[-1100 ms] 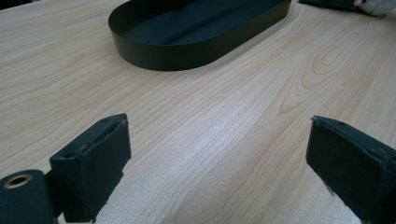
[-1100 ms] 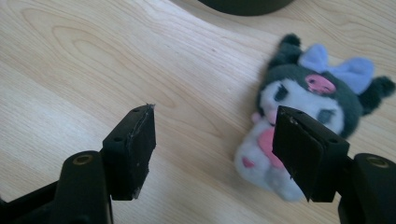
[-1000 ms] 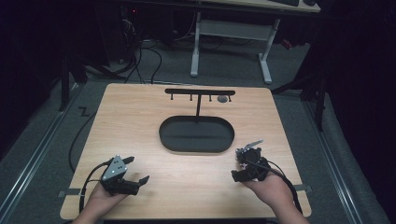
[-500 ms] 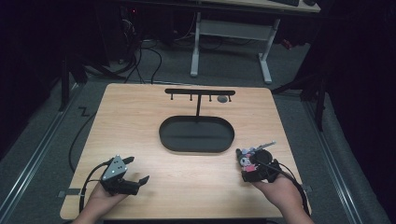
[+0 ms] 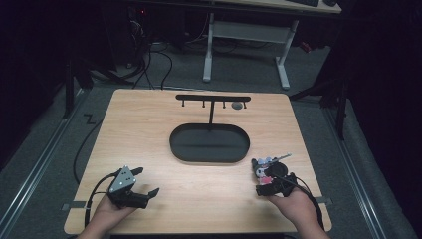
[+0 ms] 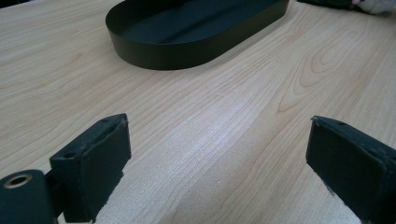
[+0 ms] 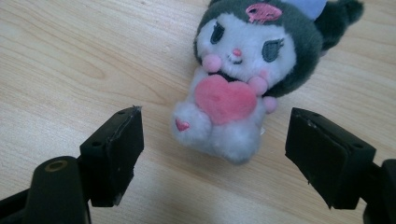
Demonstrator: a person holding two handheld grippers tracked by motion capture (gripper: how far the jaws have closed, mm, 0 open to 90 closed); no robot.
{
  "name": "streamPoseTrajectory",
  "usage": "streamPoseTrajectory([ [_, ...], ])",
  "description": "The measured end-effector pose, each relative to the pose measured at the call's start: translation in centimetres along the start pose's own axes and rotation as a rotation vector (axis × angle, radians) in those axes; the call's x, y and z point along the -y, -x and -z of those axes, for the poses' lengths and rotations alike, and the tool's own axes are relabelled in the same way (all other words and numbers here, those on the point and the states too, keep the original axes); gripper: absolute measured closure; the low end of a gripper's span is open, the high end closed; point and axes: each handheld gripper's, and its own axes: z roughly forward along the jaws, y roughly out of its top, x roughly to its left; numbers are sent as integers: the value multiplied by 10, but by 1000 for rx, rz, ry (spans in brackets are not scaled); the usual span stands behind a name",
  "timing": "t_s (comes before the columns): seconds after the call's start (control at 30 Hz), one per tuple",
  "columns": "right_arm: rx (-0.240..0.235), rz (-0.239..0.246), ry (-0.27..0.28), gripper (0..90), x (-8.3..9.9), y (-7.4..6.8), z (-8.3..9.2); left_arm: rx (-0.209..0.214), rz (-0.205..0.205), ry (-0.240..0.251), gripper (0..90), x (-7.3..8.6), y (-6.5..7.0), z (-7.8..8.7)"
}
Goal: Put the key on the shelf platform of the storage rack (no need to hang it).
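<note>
A small plush toy (image 7: 243,70) with a dark hood, white face and pink heart lies on its back on the wooden table (image 5: 149,134). In the high view the plush toy (image 5: 263,168) is near the front right, its thin strap pointing right. My right gripper (image 7: 215,114) hovers just over it. Its jaws have just been opening and now stand wide on either side of the toy's lower body, apart from it. My right gripper (image 5: 264,180) sits just in front of the toy. My left gripper (image 5: 147,180) rests open at the front left, and my left gripper (image 6: 218,120) has nothing between its jaws.
A black oval tray (image 5: 209,158) lies mid-table, and its wall (image 6: 187,58) shows ahead of the left jaws. A black T-shaped rack (image 5: 212,98) with small hooks rises from it; a small grey item (image 5: 237,105) is by its right end. Desk legs and cables stand beyond the table.
The right gripper's jaws have spread apart and the plush toy now lies free on the table. The right hand shifted slightly right and toward the table's front. The left hand stayed put.
</note>
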Motion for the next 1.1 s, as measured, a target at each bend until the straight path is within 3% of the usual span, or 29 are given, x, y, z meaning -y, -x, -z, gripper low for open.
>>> streamPoseTrajectory([
  [0.23,15,-8,-16,199,-2,-3,-7,1,-2,-1,73,0,0,0],
  [0.5,-6,-30,-37,180,-3,-4,-17,-4,-1,-2,74,0,-1,0],
  [0.7,-16,-74,-42,234,-3,1,-20,-1,-3,-6,74,0,0,0],
  [1.1,-32,-94,-42,318,-1,6,-27,0,-3,-11,74,1,0,-1],
])
